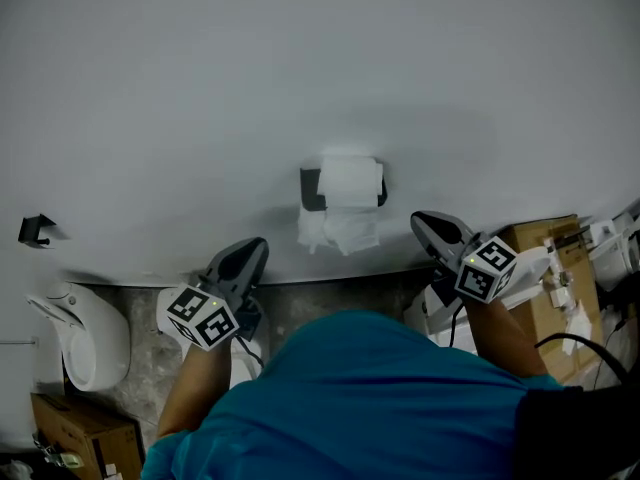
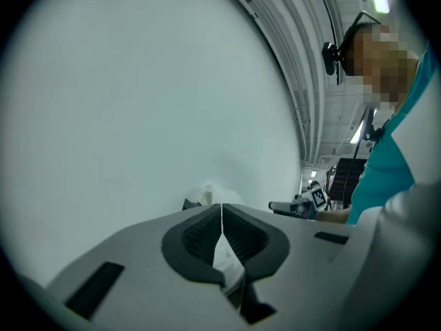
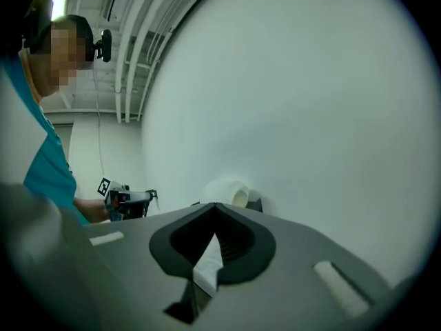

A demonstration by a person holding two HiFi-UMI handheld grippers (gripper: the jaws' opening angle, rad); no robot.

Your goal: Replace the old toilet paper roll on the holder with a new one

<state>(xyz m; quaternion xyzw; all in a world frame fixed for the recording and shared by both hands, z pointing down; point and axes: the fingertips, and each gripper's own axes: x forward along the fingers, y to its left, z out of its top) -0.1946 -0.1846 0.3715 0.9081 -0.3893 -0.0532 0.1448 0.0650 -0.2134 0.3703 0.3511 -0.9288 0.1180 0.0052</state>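
A white toilet paper roll (image 1: 352, 180) sits on a black wall holder (image 1: 311, 190), and crumpled loose paper (image 1: 338, 232) hangs below it. My left gripper (image 1: 255, 247) is level, below and left of the roll and apart from it, with its jaws shut. My right gripper (image 1: 424, 220) is to the right of the loose paper, also shut and not touching it. In the left gripper view the shut jaws (image 2: 221, 206) point toward the roll (image 2: 207, 194). In the right gripper view the shut jaws (image 3: 215, 205) face the roll (image 3: 227, 192). A white sliver shows behind each pair of pads; I cannot tell what it is.
A white toilet (image 1: 88, 340) stands at the lower left, with a cardboard box (image 1: 72, 430) in front of it. Another cardboard box (image 1: 545, 268) with white items is at the right. A small black hook (image 1: 35, 230) is on the wall at the left. The person's teal shirt fills the bottom.
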